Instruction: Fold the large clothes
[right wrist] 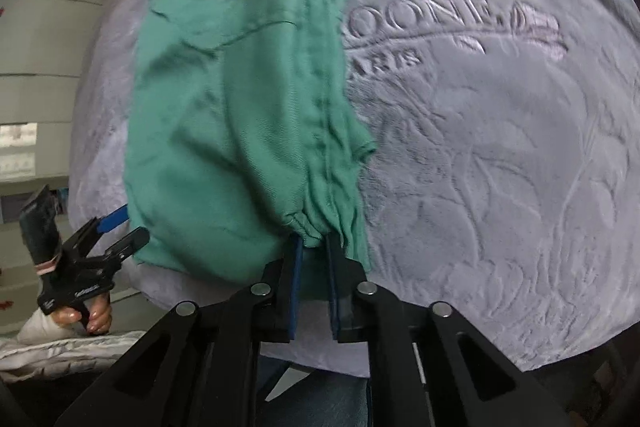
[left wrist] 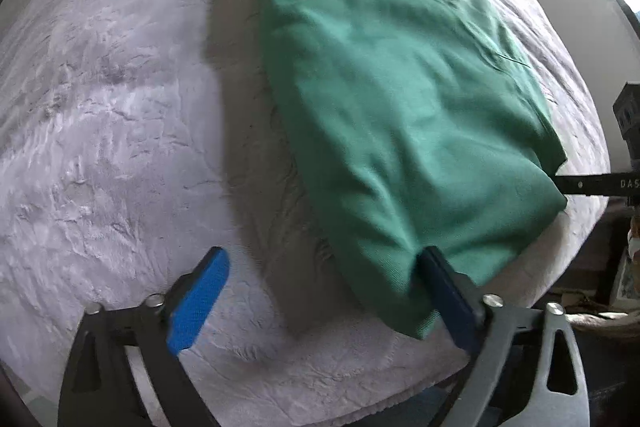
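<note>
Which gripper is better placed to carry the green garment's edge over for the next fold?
Right. The right gripper is shut on a bunched edge of the green garment; the left gripper stands open, one finger beside the cloth, holding nothing.

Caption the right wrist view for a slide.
Right gripper pinches a bunched edge of the green garment over the grey blanket.

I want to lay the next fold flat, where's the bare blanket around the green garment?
Bare grey blanket lies left of the green garment in the left wrist view, and over the embossed lettering in the right. The near edge is crowded by both grippers.
</note>
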`<control>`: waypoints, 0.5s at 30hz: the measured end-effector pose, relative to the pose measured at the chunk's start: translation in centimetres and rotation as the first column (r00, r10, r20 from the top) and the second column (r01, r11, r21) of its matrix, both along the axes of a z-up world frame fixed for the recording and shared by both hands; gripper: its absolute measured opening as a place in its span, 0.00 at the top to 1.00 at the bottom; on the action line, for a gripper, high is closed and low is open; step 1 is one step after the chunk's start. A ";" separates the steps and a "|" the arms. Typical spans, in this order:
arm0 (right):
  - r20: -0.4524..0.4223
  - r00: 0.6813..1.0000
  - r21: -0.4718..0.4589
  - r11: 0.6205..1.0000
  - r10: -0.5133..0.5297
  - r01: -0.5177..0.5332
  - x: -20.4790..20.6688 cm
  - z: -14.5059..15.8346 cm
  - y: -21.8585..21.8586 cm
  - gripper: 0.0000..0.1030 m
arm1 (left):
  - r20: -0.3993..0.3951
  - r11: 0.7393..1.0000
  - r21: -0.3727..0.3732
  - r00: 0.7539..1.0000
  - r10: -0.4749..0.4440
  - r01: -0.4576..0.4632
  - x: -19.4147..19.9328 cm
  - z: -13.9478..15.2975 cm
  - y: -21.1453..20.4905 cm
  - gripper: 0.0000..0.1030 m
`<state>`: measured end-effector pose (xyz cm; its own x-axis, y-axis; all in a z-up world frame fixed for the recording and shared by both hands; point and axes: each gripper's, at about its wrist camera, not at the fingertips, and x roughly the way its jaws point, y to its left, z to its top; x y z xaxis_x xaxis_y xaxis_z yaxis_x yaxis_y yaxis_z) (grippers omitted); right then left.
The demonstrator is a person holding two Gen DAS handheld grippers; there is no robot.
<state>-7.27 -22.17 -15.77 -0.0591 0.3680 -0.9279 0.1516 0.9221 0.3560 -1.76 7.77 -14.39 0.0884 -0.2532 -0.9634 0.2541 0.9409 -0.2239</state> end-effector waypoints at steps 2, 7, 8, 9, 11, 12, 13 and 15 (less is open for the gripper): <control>-0.013 1.000 0.007 1.000 -0.002 0.002 -0.1 -0.9 -0.3 0.94 | -0.016 1.000 -0.006 1.000 0.016 -0.016 0.0 -0.2 -0.1 0.05; -0.033 0.999 0.000 1.000 0.018 -0.018 0.2 -0.7 -0.3 0.94 | -0.024 0.999 0.026 0.999 0.025 -0.024 0.0 0.3 -0.4 0.05; -0.039 0.999 -0.001 1.000 0.023 -0.023 0.3 -0.3 -0.3 0.94 | -0.036 0.999 0.028 0.999 0.033 -0.032 0.2 0.4 -0.5 0.05; -0.045 0.999 -0.001 1.000 0.026 -0.026 0.4 -0.2 0.0 0.94 | -0.048 0.999 0.030 0.998 0.042 -0.040 0.3 0.6 -0.5 0.05; -0.054 0.998 0.002 0.999 0.036 -0.035 0.6 0.6 0.0 0.90 | -0.051 0.998 0.046 0.997 0.054 -0.051 0.7 1.2 -0.2 0.05; -0.055 0.998 0.001 0.999 0.043 -0.043 0.6 1.0 0.1 0.90 | -0.047 0.997 0.058 0.997 0.056 -0.053 0.8 1.5 -0.2 0.05; -0.052 0.997 -0.004 0.999 0.052 -0.052 0.7 1.6 0.3 0.90 | -0.044 0.996 0.069 0.997 0.059 -0.056 0.9 1.8 -0.1 0.05; -0.032 0.997 -0.007 0.998 0.066 -0.066 0.8 2.9 0.4 0.89 | -0.037 0.994 0.087 0.997 0.070 -0.066 1.1 2.5 0.1 0.05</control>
<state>-6.51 -21.77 -12.84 -0.1129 0.3553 -0.9279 0.1017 0.9331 0.3449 -0.66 7.84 -11.86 0.0636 -0.1648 -0.9843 0.1814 0.9717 -0.1510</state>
